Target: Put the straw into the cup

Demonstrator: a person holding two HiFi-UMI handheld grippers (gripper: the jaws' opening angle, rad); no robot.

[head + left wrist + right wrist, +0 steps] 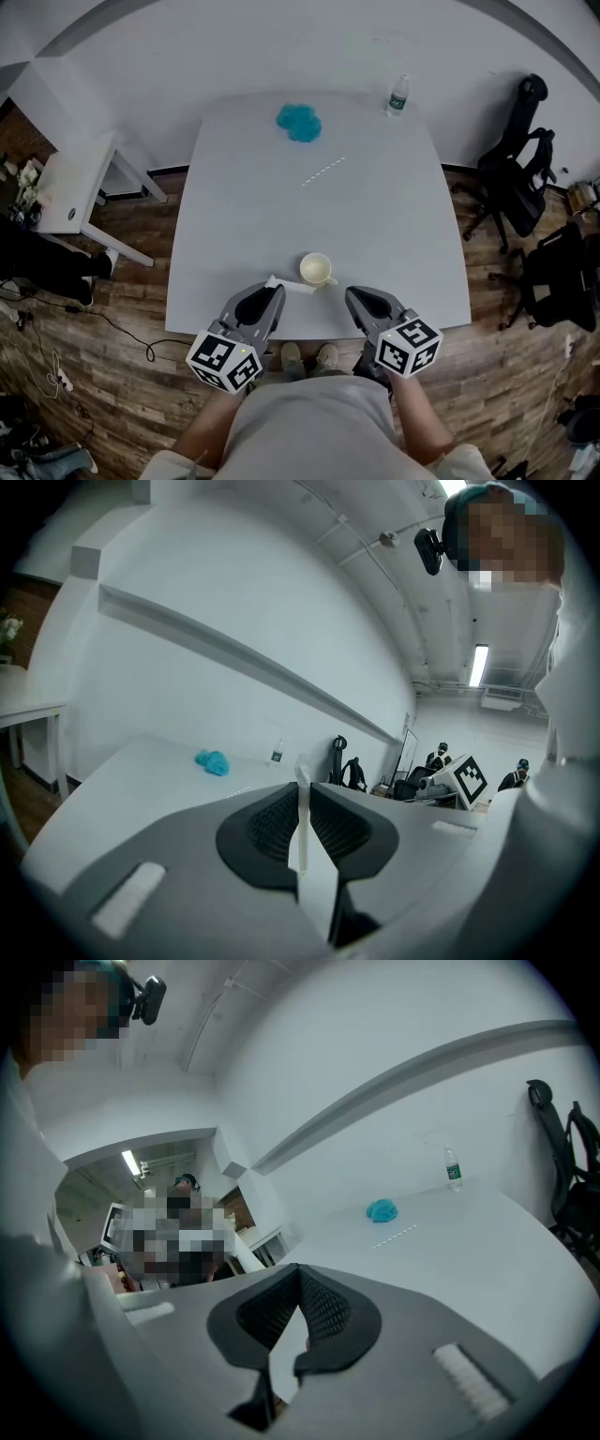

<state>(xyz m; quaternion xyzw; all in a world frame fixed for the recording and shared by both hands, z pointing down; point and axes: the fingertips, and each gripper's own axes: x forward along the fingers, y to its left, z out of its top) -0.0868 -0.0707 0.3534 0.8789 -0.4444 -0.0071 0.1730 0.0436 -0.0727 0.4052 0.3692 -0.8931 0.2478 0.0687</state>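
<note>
A cream cup (pixel 317 269) stands upright near the table's front edge, between my two grippers and slightly beyond them. A thin white straw (pixel 323 172) (pixel 394 1236) lies loose on the far half of the table. My left gripper (pixel 274 292) (pixel 302 789) is shut on a flat white strip (pixel 289 285) (pixel 302 827), which looks like a paper-wrapped straw. The strip's free end points towards the cup's left side. My right gripper (pixel 354 295) (pixel 300 1274) is just right of the cup, its pads meeting at the tips with nothing between them. Neither gripper view shows the cup.
A crumpled blue cloth (pixel 299 122) (pixel 213 762) lies at the table's far edge, and a clear water bottle (pixel 398 97) (pixel 453 1169) stands at the far right corner. Black office chairs (pixel 518 187) stand to the right, a white side table (pixel 75 192) to the left.
</note>
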